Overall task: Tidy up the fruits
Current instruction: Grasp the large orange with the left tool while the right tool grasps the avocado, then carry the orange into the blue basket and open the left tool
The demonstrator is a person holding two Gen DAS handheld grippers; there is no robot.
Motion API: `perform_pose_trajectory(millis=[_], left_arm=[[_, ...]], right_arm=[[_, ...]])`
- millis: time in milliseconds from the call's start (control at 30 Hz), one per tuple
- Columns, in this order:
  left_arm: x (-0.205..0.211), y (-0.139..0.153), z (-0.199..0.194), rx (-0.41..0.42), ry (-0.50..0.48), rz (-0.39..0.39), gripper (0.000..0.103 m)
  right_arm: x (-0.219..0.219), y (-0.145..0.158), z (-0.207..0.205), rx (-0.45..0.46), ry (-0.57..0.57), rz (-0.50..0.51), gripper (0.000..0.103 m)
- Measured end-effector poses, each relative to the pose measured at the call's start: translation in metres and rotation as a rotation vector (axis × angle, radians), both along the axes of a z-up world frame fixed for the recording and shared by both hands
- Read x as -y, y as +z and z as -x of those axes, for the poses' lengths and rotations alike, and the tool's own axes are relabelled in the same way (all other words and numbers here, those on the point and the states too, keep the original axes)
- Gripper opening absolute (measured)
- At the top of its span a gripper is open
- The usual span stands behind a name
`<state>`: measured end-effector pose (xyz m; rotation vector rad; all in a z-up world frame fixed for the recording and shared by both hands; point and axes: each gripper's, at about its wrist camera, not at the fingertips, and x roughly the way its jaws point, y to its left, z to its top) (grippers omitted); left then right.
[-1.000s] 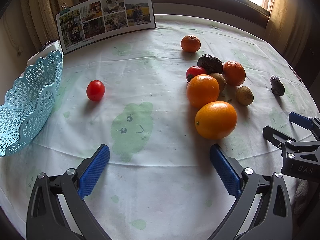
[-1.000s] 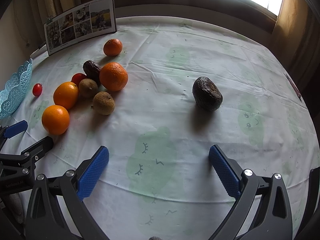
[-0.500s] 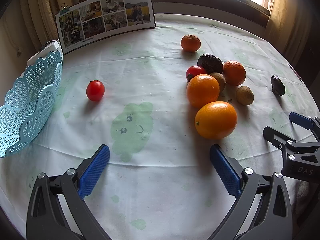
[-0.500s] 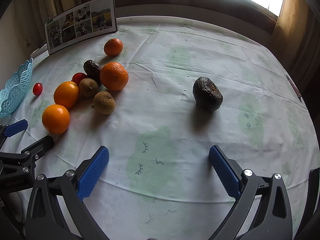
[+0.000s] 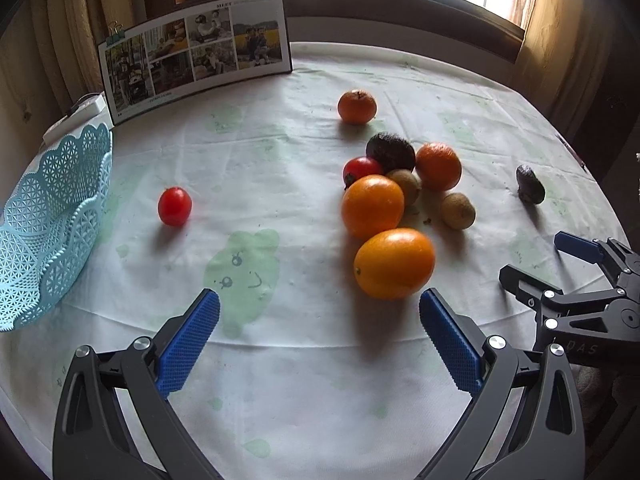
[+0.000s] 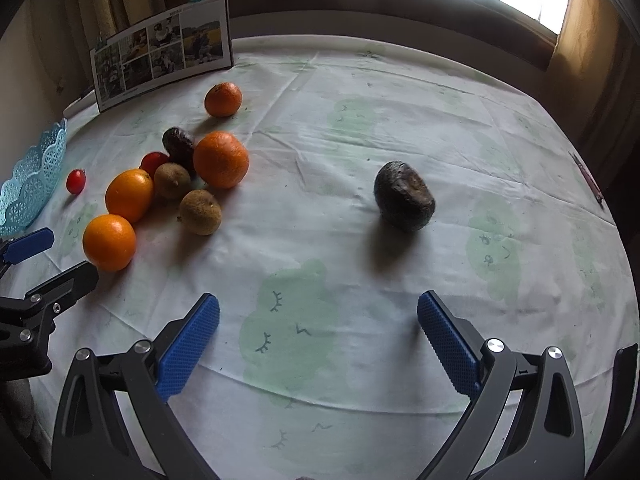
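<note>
**Nearest orange sits off my left jaws' right finger; lone avocado lies ahead of my right**

On my far left the blue lace basket stands empty at the table's edge, a small tomato lying apart from it on the cloth. My left gripper hangs above the tablecloth with jaws spread wide and nothing between them. The nearest orange lies just ahead and to the right of centre, close by the right finger, at the front of the fruit cluster. My right gripper is likewise wide apart and empty. The lone avocado lies ahead, slightly right of centre, its long axis slanting across my approach. I judge the left hand better placed for the orange, needing a small shift rightward; the right is nearer the avocado.
</note>
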<state>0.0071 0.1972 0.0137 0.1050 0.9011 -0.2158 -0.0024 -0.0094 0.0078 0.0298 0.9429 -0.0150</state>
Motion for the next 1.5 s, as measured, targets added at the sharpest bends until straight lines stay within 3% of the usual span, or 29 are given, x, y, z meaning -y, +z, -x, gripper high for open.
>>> perform_pose_trajectory(millis=[133,400,600,700,833,1000,1200,1500], left_arm=[[0.006,0.008,-0.002,0.031,0.001,0.002,0.101],[0.025,0.011,-0.014,0.040,-0.022,-0.012,0.101],[0.036,0.006,-0.021,0.019,-0.061,-0.010,0.074],[0.033,0.003,-0.024,-0.005,-0.069,0.019,0.057],[0.034,0.003,-0.021,-0.012,-0.100,0.050,0.046],[0.032,0.007,-0.017,-0.006,-0.101,0.063,0.046],[0.020,0.026,-0.008,0.061,-0.072,0.062,0.046],[-0.026,0.059,-0.004,0.155,0.042,0.055,0.046]], right_arm=[[0.021,0.014,0.002,0.078,-0.064,-0.002,0.098],[0.043,0.021,-0.005,0.113,-0.087,-0.057,0.098],[0.046,0.020,-0.017,0.111,-0.072,-0.058,0.094],[0.049,0.016,-0.028,0.082,-0.072,-0.074,0.085],[0.052,0.010,-0.041,0.061,-0.079,-0.073,0.079],[0.054,0.005,-0.048,0.041,-0.079,-0.085,0.069],[0.054,0.003,-0.050,0.038,-0.078,-0.087,0.041],[0.047,0.015,-0.042,0.076,-0.088,-0.102,0.040]])
